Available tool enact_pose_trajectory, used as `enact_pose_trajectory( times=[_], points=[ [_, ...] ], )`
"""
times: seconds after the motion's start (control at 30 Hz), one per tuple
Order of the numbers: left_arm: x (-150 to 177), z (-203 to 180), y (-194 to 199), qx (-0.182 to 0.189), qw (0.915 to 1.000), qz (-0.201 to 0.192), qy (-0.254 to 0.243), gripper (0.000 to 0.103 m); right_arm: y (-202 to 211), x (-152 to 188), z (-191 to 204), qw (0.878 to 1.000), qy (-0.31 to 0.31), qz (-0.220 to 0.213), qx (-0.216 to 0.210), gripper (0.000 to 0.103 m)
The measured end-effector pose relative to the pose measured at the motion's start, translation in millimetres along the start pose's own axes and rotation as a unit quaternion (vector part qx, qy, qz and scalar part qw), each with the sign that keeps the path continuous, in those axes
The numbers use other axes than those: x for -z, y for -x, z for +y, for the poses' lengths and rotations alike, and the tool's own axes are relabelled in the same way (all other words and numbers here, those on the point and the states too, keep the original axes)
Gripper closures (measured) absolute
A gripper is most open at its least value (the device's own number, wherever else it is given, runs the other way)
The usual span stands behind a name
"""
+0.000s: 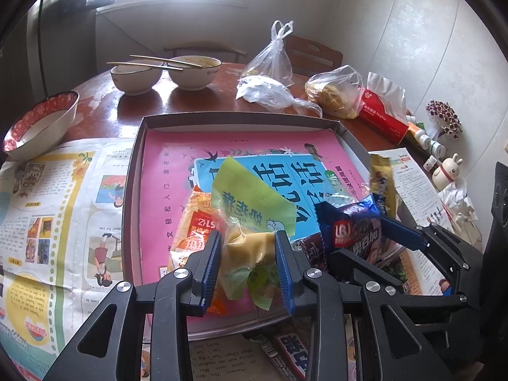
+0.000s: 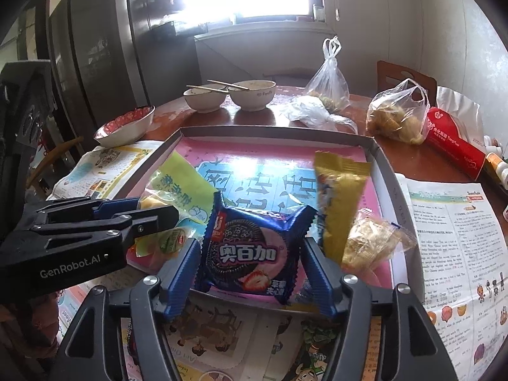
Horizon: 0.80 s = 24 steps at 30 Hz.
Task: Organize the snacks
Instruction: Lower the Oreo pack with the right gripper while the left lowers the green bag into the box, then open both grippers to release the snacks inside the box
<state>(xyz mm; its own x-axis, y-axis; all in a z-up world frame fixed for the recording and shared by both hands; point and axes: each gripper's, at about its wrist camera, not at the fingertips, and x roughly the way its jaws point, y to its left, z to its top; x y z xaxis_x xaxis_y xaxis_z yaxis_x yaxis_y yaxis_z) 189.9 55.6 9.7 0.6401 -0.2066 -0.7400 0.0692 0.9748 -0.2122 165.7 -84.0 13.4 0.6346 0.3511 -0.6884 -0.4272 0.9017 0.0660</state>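
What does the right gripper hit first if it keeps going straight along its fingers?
Probably the blue cookie packet, already between the right gripper's open fingers; beyond it, the pink sheet lining the tray. Depth is uncertain.

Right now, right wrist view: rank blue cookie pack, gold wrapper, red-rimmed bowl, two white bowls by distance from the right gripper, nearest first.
1. Blue cookie pack: between the right gripper jaws, tray's near edge.
2. Gold wrapper: just right, inside the tray.
3. Red-rimmed bowl: far left, beyond the tray's corner.
4. Two white bowls: farthest, behind the tray; mutually too close to call.
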Motion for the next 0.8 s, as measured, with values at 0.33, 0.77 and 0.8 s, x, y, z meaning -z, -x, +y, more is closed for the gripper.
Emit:
enact_pose_trajectory(
  times=[0.33, 0.77, 0.8],
  points=[
    [2, -1, 3, -0.007, 1.0000, 0.000, -0.003, 0.067, 9, 1, 1, 1.000, 0.000, -0.007, -0.001, 0.038],
    [5, -3, 7, -0.013, 0.9999, -0.001, -0.002, 0.054, 19, 2, 0, 1.000, -0.005, -0.019, -0.008, 0.034],
    [5, -4, 7, -0.013, 0.9999, -0.002, -0.002, 0.053, 20, 2, -1, 1.000, -0.005, -0.019, -0.007, 0.034]
  ],
)
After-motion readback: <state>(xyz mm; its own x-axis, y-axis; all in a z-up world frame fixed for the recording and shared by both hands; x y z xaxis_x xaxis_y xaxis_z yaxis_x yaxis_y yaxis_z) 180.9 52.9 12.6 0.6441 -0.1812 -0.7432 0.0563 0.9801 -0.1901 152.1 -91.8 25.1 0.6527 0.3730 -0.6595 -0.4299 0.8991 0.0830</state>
